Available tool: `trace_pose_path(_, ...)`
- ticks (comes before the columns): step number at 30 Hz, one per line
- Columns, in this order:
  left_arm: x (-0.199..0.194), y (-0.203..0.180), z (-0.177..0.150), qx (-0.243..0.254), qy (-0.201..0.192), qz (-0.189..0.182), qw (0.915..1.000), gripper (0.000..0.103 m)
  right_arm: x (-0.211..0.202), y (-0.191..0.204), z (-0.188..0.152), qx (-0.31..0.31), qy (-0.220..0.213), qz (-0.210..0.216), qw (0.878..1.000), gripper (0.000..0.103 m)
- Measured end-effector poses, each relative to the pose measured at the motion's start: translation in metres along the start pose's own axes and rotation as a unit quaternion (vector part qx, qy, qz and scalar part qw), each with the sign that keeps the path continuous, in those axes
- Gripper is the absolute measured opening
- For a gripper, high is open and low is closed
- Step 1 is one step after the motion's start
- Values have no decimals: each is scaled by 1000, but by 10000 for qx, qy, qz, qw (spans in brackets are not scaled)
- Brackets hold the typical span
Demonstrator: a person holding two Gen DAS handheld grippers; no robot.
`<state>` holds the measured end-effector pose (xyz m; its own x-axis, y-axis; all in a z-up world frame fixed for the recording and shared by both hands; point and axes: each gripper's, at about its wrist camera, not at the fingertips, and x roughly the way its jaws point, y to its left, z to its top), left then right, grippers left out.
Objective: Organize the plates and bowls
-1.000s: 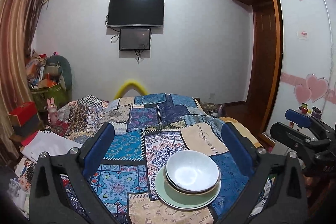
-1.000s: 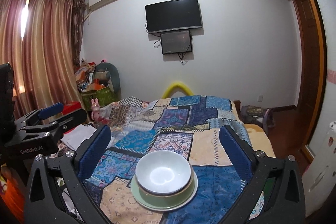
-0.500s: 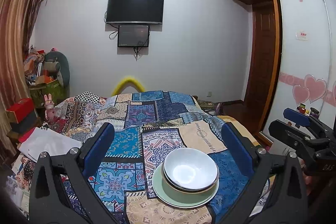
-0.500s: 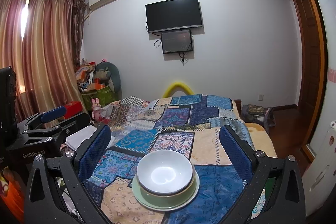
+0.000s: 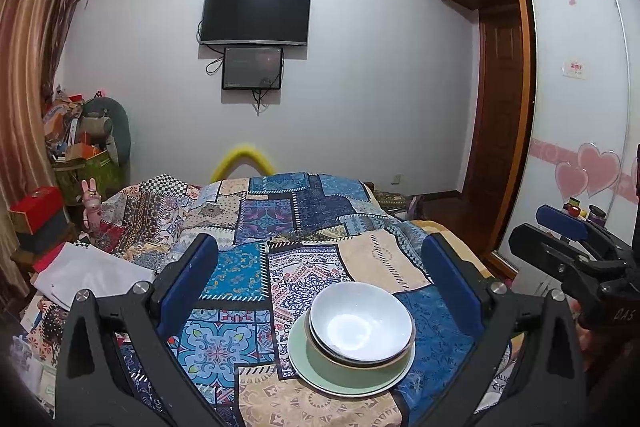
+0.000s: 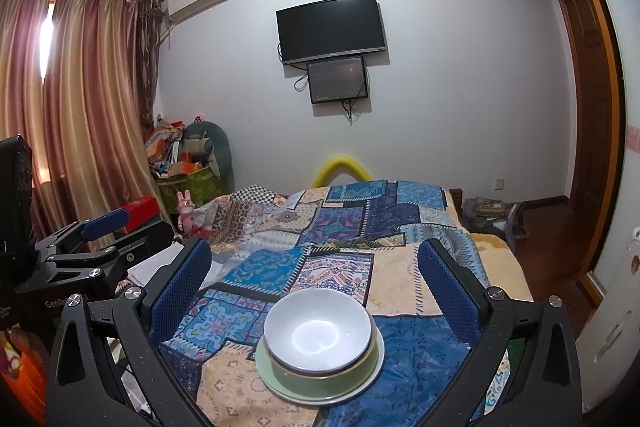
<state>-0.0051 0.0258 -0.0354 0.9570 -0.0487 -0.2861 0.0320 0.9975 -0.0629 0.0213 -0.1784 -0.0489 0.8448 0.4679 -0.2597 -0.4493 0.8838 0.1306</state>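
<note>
We see a white bowl (image 6: 318, 331) sitting mouth up inside a green bowl (image 6: 326, 373), on a green plate (image 6: 320, 393), on the patchwork blanket (image 6: 400, 291). Our left gripper (image 5: 320, 283) and right gripper (image 6: 314, 281) are both spread wide, holding nothing.

Dim, even indoor light; daylight glows through curtain (image 6: 46, 39); soft glare inside white bowl (image 6: 316, 337); fisheye bending, dark corners; sharp.
</note>
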Motion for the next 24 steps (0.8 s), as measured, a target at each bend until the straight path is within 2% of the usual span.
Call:
trace_pose_path(16,0,1,1,-16,7,13,10000,103,1,-2,2,52,24,33,10000,103)
trace_pose_path(24,0,0,1,-52,17,-120,9999,103,2,-1,4,44,16,39,10000,103)
